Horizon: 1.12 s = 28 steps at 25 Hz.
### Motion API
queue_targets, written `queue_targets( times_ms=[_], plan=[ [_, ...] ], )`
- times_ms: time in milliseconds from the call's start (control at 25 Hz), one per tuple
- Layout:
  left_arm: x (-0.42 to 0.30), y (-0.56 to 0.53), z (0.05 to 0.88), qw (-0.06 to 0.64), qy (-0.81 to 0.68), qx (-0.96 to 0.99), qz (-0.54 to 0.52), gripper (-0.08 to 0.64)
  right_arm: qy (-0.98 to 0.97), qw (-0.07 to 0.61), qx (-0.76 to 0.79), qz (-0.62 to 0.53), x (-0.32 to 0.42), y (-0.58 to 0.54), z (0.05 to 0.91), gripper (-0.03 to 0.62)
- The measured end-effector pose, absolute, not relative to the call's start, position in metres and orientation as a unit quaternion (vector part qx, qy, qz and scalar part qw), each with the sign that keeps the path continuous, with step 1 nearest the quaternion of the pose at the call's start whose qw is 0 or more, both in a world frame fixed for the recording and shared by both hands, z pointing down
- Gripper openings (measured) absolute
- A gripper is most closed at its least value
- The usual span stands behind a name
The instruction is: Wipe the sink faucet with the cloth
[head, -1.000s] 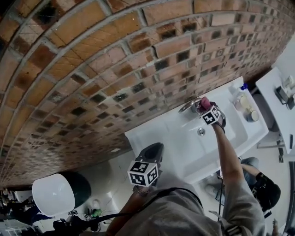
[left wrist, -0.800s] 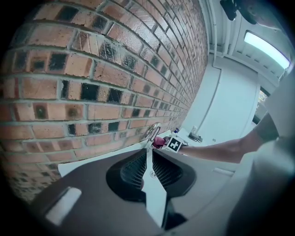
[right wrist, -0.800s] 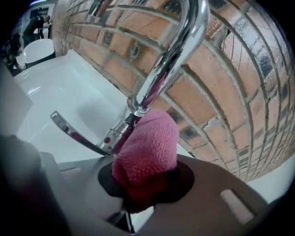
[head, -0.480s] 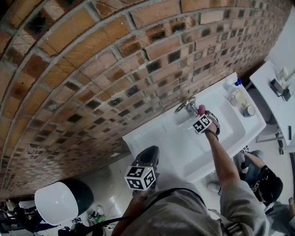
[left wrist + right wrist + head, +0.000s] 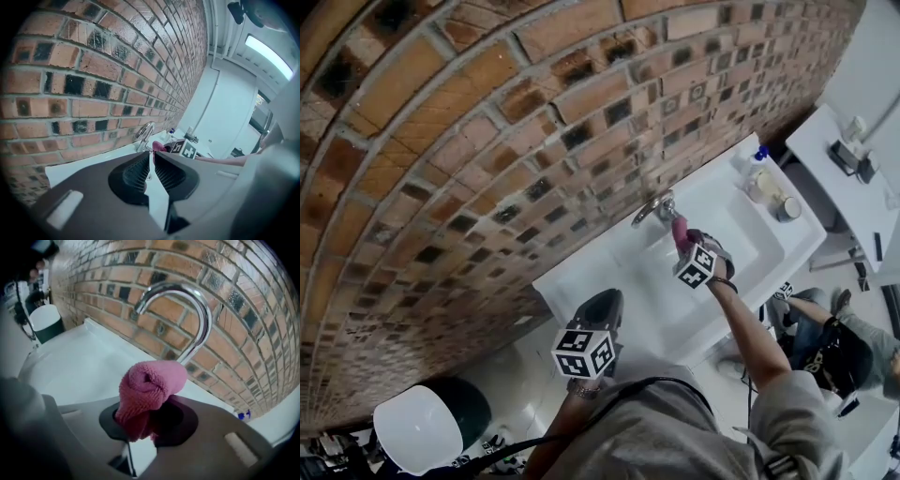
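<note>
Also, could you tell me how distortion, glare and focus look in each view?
Head view: fisheye bows the red brick wall into arcs. Left gripper view: black vignette ring, the ceiling light strip blown out white. Right gripper view: the pink terry cloth is sharp, the curved chrome faucet carries bright glints, corners dark.

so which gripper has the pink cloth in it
The right gripper, by the faucet, clamps the pink cloth; the left gripper holds nothing, back from the sink.
</note>
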State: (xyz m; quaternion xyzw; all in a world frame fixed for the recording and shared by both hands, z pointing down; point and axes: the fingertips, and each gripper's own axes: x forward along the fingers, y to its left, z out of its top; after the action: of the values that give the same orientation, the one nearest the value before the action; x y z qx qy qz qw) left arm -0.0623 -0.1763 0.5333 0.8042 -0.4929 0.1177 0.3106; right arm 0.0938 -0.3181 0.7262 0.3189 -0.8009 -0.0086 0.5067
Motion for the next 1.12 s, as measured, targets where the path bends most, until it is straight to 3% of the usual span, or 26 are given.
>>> queue_targets(
  times_ms=[200, 440, 520, 840, 960, 1120],
  plan=[
    [-0.063, -0.171, 0.538, 0.314, -0.491, 0.802, 0.127, 0.051, -0.872, 0.413, 0.258, 0.041, 0.049, -0.289, 0.709, 0.089],
    [-0.068, -0.167, 0.531, 0.309, -0.498, 0.801, 0.124, 0.051, -0.772, 0.212, 0.487, 0.349, 0.085, -0.366, 0.703, 0.084],
    [-0.075, -0.165, 0.53, 0.309, -0.504, 0.797, 0.123, 0.051, -0.749, 0.217, 0.504, 0.37, 0.094, -0.381, 0.704, 0.084],
    [-0.098, -0.164, 0.53, 0.313, -0.528, 0.781, 0.109, 0.051, -0.76, 0.428, 0.407, 0.273, 0.097, -0.393, 0.746, 0.084],
    [-0.096, -0.166, 0.532, 0.319, -0.526, 0.782, 0.104, 0.051, -0.795, 0.398, 0.361, 0.281, 0.061, -0.377, 0.729, 0.084],
    [-0.089, -0.17, 0.533, 0.315, -0.521, 0.785, 0.114, 0.051, -0.833, 0.309, 0.395, 0.235, 0.041, -0.383, 0.672, 0.084]
  ],
)
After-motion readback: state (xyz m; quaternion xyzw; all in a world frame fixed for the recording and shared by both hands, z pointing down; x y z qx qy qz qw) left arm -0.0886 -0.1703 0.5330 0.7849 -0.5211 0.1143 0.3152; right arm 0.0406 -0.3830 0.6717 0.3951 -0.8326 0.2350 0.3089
